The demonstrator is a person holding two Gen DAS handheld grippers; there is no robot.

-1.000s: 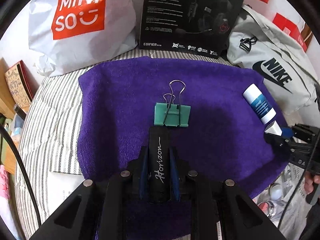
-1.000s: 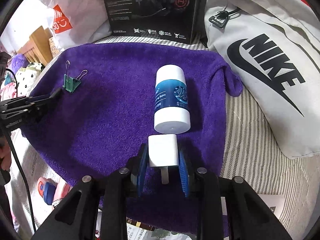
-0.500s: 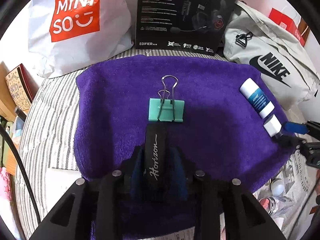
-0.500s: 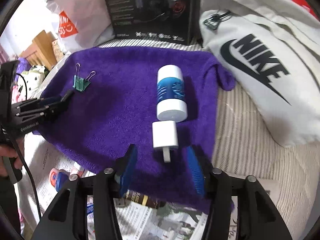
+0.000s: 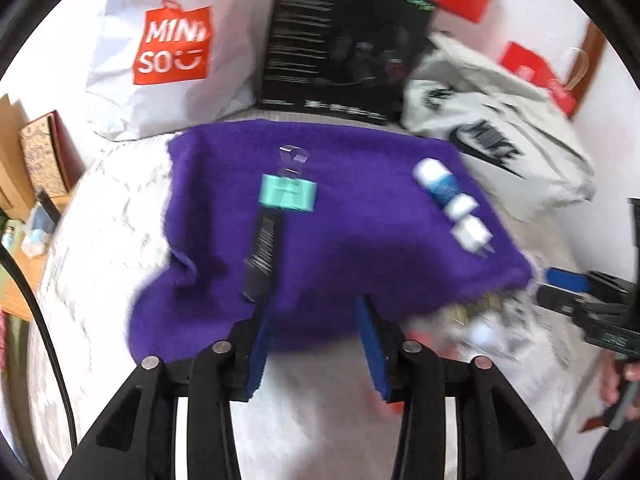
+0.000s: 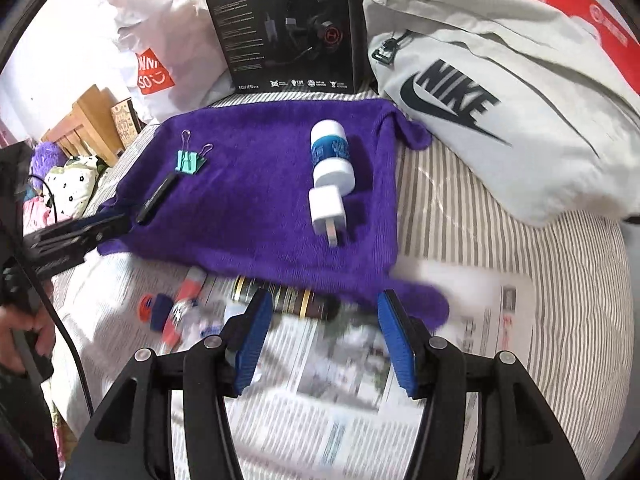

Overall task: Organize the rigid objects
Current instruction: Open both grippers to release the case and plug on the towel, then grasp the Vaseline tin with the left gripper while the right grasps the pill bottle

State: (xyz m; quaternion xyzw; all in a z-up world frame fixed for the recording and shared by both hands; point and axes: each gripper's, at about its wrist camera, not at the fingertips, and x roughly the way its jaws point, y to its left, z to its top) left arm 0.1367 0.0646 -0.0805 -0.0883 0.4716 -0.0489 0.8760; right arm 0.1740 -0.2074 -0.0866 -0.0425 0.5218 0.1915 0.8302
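On the purple towel (image 5: 360, 220) lie a green binder clip (image 5: 286, 196) and, right below it, a black stick (image 5: 262, 258) with white lettering. My left gripper (image 5: 312, 320) hovers over the towel's near edge. Its jaws are opening and nothing is between them. At the towel's right side a white-and-blue tube (image 6: 332, 156) lies end to end with a white charger plug (image 6: 326, 210). My right gripper (image 6: 325, 304) stands open and empty above the near edge, apart from the plug. The clip (image 6: 188, 161) and stick (image 6: 158, 197) also show in the right wrist view.
A white Miniso bag (image 5: 168, 52), a black headset box (image 6: 284, 28) and a grey Nike bag (image 6: 500, 120) stand behind the towel. Newspaper (image 6: 340, 380) in front carries a dark bottle (image 6: 292, 300) and several small items. Striped bedding (image 6: 500, 240) lies to the right.
Both grippers let go and drew back and up from the towel. The black stick stays below the clip, the charger plug below the tube.
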